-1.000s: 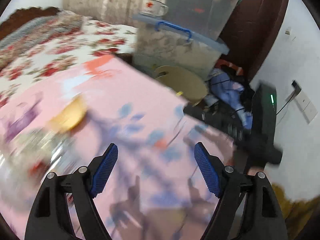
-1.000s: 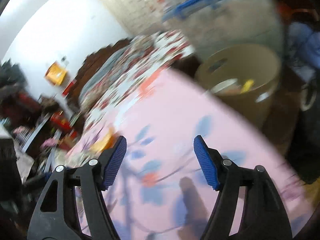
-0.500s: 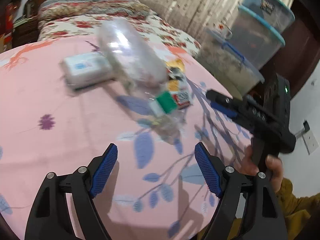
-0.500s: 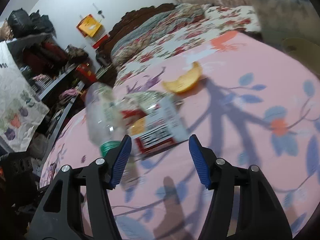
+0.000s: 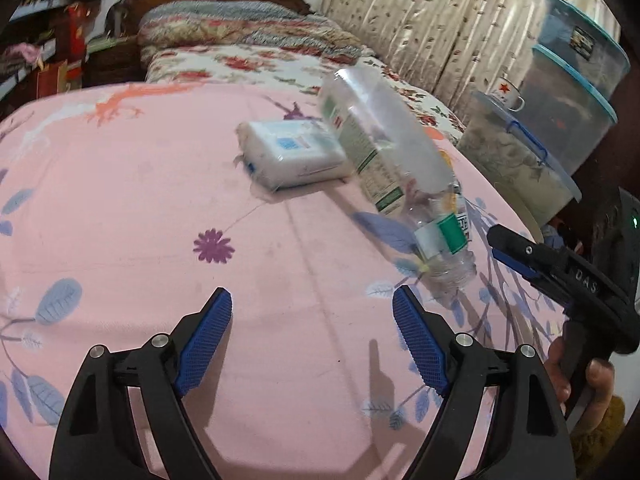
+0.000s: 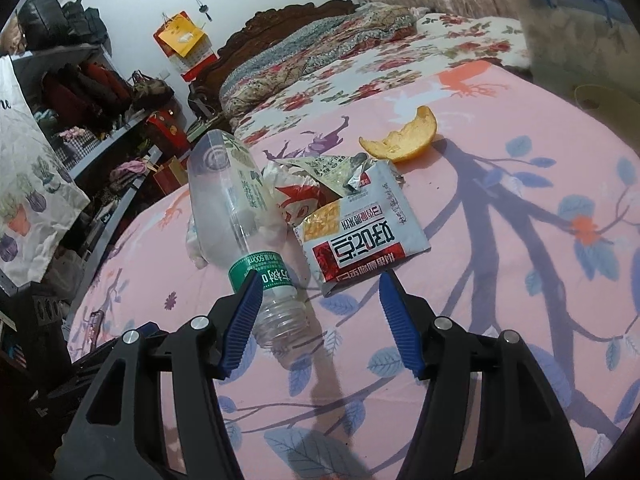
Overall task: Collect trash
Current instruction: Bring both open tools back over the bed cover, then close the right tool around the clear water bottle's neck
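My left claw hangs wide open over the pink surface with nothing between its blue pads. My right claw is also spread wide and holds nothing; its left pad sits just beside the neck end of the bottle, whether touching I cannot tell. The bottle is clear plastic, lying on its side with a green band near the neck, its base pointing toward the far edge of the surface. In the left view the bottle lies ahead and to the right, its neck end nearest the right claw that reaches in from the right edge. Just beside the bottle, right of it in the right view, is a torn wrapper with red and white print, lying flat, with a crumpled packet partly on its far end. Farther on, near the far edge, an orange peel lies apart from the wrappers. In the left view a white tissue pack lies on the surface against the far side of the bottle. Beyond the far edge is a bed with a floral cover, and stacked bins stand off the right edge.
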`<state>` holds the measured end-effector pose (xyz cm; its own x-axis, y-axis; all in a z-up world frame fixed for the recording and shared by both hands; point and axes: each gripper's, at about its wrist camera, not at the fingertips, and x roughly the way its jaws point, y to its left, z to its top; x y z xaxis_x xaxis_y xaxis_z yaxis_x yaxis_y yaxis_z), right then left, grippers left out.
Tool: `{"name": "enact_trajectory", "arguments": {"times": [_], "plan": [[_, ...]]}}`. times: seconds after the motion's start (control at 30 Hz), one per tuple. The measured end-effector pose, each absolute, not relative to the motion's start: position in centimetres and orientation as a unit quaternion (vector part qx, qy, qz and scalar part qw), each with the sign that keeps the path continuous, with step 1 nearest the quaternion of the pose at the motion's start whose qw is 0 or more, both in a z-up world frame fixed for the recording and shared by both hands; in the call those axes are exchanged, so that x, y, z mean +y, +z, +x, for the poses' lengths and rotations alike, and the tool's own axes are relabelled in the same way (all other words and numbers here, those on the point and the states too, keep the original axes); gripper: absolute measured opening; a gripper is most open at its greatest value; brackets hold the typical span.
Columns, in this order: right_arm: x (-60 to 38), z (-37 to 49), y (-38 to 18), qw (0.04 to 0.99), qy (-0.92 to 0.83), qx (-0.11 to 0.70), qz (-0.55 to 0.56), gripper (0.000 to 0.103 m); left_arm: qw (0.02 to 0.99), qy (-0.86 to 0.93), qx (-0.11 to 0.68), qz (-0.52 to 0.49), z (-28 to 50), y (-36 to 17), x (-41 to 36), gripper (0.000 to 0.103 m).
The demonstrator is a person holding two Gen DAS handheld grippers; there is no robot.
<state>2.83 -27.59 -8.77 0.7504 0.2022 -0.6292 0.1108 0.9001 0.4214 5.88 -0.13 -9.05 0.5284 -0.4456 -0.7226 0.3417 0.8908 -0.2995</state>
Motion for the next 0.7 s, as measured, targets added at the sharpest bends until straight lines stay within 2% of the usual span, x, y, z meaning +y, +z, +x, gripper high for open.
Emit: {"name": "enact_trajectory", "arguments": {"times": [0.2,0.27,0.7], "plan": [[-27.4,2.7,-8.9,0.907,0.028,0.357,0.222,0.063,0.874,-0.217,0.431,-0.065,5.9,-9.2,0.3,0.079],[-27.0,2.7,-8.8,0.909,0.038,0.357,0.214,0.069,0.873,-0.217,0.431,-0.067,5.9,-9.2,0.3,0.079],[-23.7,4.4,-8.5,0.915,0.074,0.363,0.159,0.077,0.870,-0.227,0.430,-0.085,5.8,-9.3,0.5,0.083]]}}
